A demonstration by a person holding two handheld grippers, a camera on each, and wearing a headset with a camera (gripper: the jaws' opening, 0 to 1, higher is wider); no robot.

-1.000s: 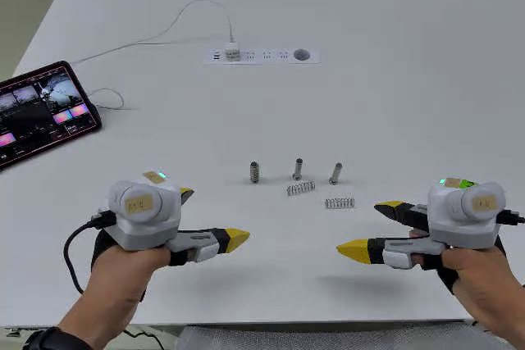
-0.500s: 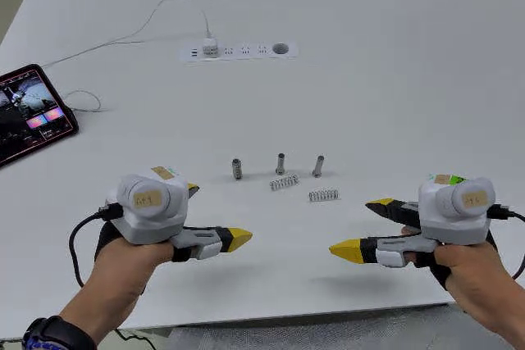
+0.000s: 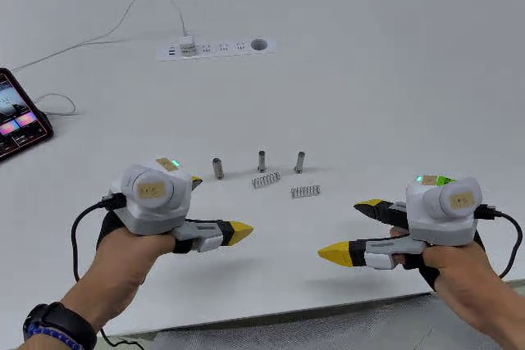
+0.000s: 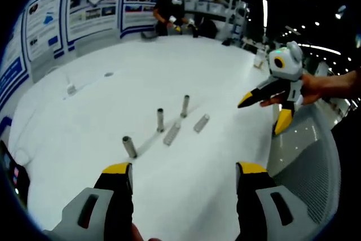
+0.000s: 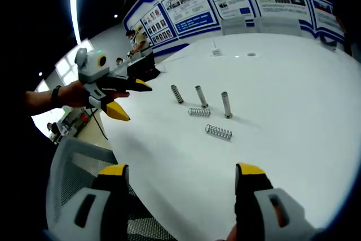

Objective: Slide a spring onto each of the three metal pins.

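The white table (image 3: 394,79) carries all the parts near its front edge. The left gripper (image 3: 217,206) and the right gripper (image 3: 349,228) hover on either side of the parts, well apart from them. Both sets of fingers are spread wide and hold nothing.

Three metal pins stand upright in a row: left pin (image 3: 217,168), middle pin (image 3: 262,161), right pin (image 3: 299,161). The left pin appears to carry a spring already. Two springs lie flat just in front of the row: the first loose spring (image 3: 266,179) by the foot of the middle pin, and the second loose spring (image 3: 304,192) nearer the right gripper.

Handling, as judged: the springs are light and elastic, and likely to roll or flick away. Pinch lightly across the coils near one end, leaving the bore open. The pins are stiff but may tip under side load.

The head view gives the plan layout and spacing. The right gripper view, low and side-on, resolves the coils on the left pin (image 5: 177,93) and the bare shafts of the other two.
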